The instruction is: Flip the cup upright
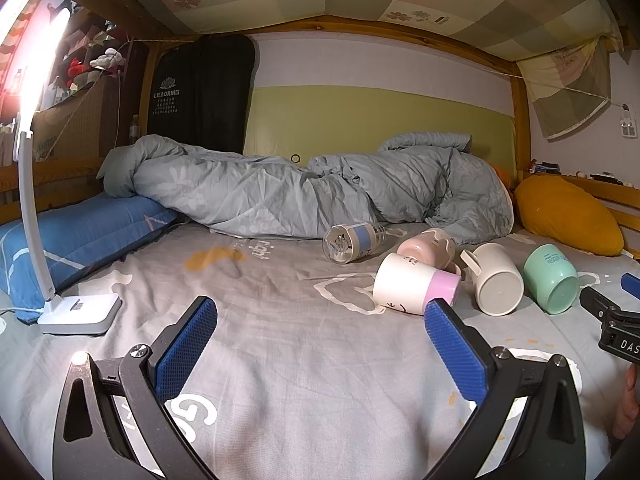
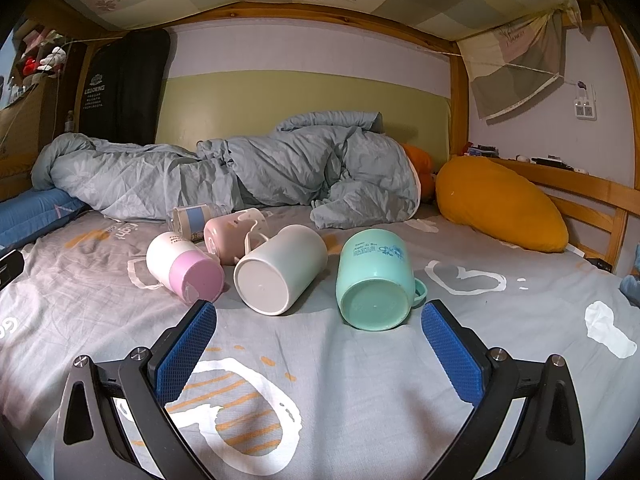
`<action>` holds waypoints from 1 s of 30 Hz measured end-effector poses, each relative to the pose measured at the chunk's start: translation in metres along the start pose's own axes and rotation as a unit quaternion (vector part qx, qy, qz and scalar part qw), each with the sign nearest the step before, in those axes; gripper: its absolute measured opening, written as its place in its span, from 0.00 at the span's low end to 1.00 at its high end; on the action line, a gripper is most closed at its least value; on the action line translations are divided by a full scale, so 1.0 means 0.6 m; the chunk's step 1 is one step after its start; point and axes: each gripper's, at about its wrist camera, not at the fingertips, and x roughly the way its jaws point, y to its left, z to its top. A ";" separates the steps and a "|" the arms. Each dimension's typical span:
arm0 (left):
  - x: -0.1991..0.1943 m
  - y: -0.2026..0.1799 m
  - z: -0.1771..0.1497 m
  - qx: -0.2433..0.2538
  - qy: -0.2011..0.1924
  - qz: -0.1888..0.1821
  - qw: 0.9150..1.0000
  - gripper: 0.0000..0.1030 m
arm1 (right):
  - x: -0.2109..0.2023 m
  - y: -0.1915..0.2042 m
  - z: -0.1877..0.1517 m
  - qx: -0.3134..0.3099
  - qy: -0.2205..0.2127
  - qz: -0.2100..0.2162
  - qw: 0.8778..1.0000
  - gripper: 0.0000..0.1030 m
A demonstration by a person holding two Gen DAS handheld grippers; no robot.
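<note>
Right gripper (image 2: 319,334): held wide open, nothing in it.
Green cup (image 2: 374,278): laid on its side, just ahead of the right gripper, bottom turned toward it.
Nearer hand: right.
Left gripper (image 1: 320,334): wide open, farther from green cup.

left gripper (image 1: 320,312) jaws spread, empty | green cup (image 1: 552,279) on side | lamp (image 1: 80,312) left

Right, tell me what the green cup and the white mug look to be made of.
Green cup: probably plastic, a matte, even mint colour with a small dimple in the middle of its base. White mug: likely glazed ceramic, smooth with a soft sheen and a plain flat base. Neither is certain from looks alone.
</note>
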 end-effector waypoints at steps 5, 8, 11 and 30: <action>0.002 0.001 -0.002 -0.003 0.002 0.000 1.000 1.00 | 0.002 -0.004 -0.007 0.001 0.002 -0.001 1.000 1.00; 0.002 0.002 -0.002 -0.003 0.002 0.000 1.000 1.00 | 0.004 -0.004 -0.010 0.002 0.002 0.000 1.000 1.00; 0.002 0.003 -0.001 -0.004 0.003 0.000 1.000 1.00 | 0.005 -0.004 -0.008 0.002 0.003 -0.001 1.000 1.00; 0.002 0.004 0.000 -0.006 0.006 -0.001 1.000 1.00 | 0.008 -0.002 -0.010 0.004 0.007 -0.002 1.000 1.00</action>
